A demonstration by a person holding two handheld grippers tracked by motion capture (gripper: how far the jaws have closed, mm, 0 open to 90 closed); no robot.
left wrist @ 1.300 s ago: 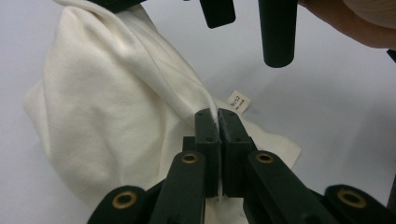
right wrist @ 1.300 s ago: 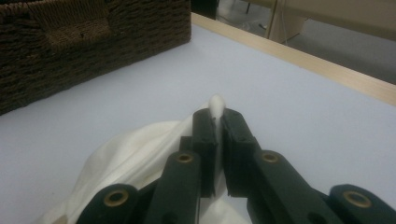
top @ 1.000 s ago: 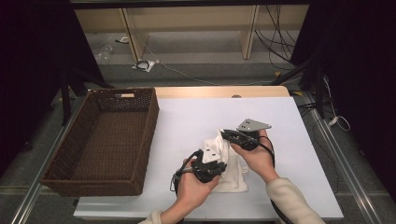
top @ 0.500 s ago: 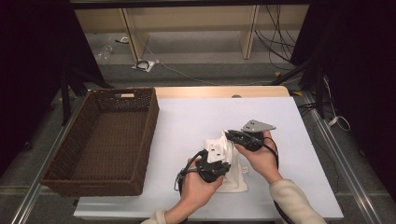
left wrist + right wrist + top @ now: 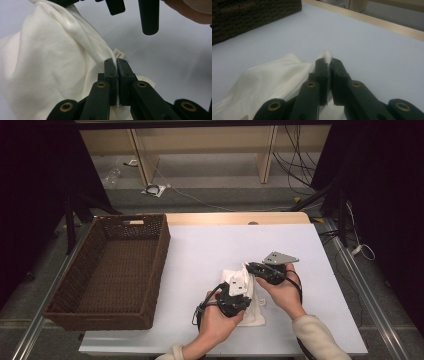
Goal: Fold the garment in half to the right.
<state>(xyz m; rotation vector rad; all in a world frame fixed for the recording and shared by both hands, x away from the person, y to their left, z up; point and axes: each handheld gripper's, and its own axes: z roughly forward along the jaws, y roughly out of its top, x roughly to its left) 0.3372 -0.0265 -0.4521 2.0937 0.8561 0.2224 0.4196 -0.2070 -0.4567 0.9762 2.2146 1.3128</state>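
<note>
Near the tabletop's front edge, left gripper (image 5: 239,292) and right gripper (image 5: 251,267) each clamp a fold of the crumpled cream-white cloth (image 5: 248,301).

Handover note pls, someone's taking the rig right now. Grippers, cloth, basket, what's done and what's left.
Left gripper: shut on the white cloth, pinching an edge near its small tag.
Right gripper: shut on the white cloth too, with a tuft sticking out above the jaws.
Cloth: bunched, partly lifted between the two grippers, its lower part lying on the white table, at the near right.
Wicker basket: at the left of the table, nothing in it.
Done: both grips are made.
Left: probably folding the cloth or carrying it to the basket; it is not in there yet.
</note>
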